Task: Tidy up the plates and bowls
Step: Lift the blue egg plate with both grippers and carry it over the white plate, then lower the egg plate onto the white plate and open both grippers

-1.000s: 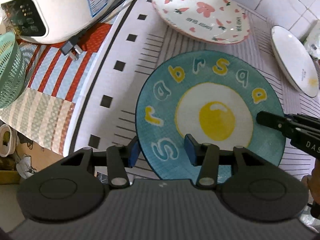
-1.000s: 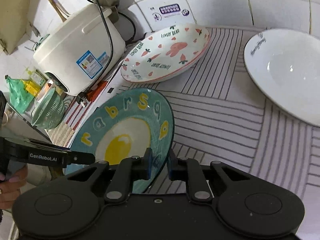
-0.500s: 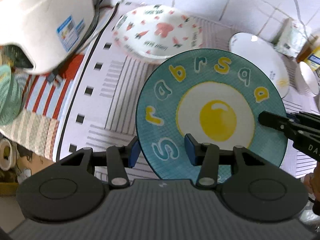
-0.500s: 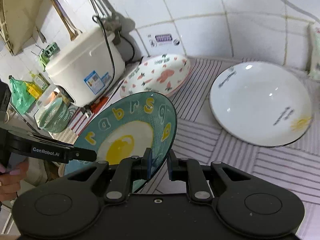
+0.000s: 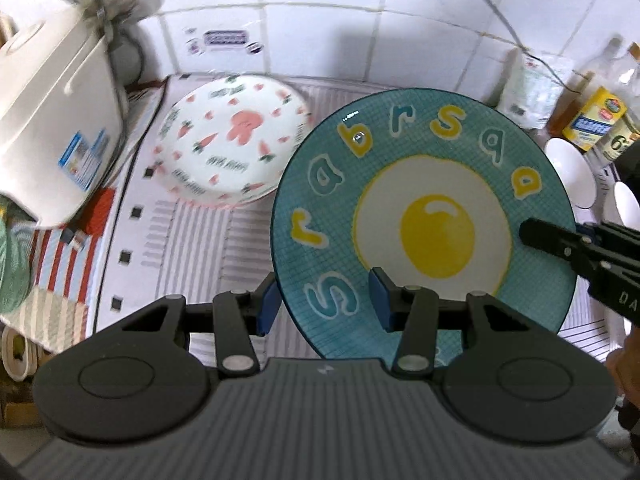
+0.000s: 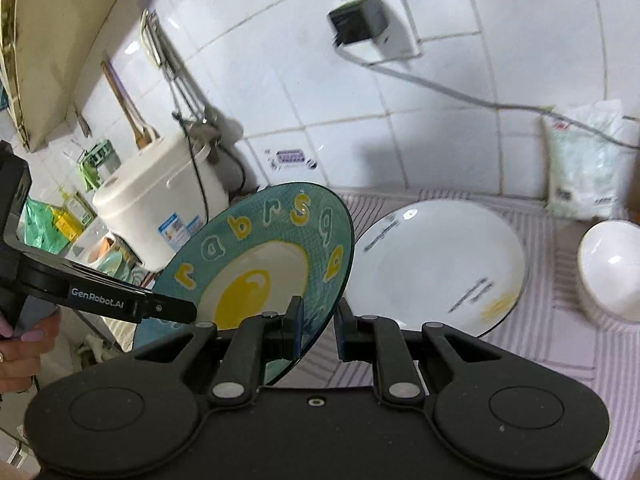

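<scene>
Left wrist view shows what has changed over the last second: the blue egg plate, which lay low over the striped mat, now hangs tilted up in the air, and the tiled wall and bottles have come into sight behind it. You hold it from both sides: your left gripper has its jaws clenched across the near rim, one pad behind the plate and one on its face, and your right gripper pinches the opposite rim tightly. That lift, I judge, means the plate is free to be carried and stacked on another. On the table behind sit the carrot-print plate next to the rice cooker, the white plate and a white bowl. All three dishes look empty. The white plate lies closest to your right jaws, so it looks the likelier place to set this one down.
</scene>
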Available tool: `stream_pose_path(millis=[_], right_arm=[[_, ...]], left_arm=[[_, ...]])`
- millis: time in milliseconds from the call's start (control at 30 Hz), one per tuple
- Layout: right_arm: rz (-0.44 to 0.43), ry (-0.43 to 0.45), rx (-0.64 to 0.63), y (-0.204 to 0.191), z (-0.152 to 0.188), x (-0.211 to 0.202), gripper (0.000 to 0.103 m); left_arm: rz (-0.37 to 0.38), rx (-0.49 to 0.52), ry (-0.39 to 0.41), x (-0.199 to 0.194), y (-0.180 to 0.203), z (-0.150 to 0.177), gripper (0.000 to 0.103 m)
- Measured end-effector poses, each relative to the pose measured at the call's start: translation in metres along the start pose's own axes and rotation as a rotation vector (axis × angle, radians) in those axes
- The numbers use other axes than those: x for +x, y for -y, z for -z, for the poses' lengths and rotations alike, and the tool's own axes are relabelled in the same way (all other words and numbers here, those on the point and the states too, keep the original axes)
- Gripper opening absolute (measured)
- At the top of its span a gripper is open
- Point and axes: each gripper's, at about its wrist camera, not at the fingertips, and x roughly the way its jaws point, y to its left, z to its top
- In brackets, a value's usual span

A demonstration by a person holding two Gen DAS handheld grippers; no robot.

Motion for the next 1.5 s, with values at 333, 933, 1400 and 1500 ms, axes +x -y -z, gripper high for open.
stream_pose_path(millis=[333,933,1400,1500], right_arm=[[-0.012,0.029,0.061,0.073,-0.017,-0.003,0.02],[0.078,-0.018,0.209,0.134,-0.012,0.038,0.02],[0.178,-0.092,0.205,0.128,-0.017,0.067,0.02],[0.18,-0.101,0.216,0.13,-0.018,0.07,0.02]], left_arm=[[0.053,0.012,0.005,0.047,0.048,-0.028,0.045],[0.099,-0.024,-0.084,0.122,0.062,-0.057,0.045],[0.057,0.021,-0.164,0.141,0.061,-0.075,0.045],[0.054,0.024,-0.177,0.145,0.06,-0.077,0.045]])
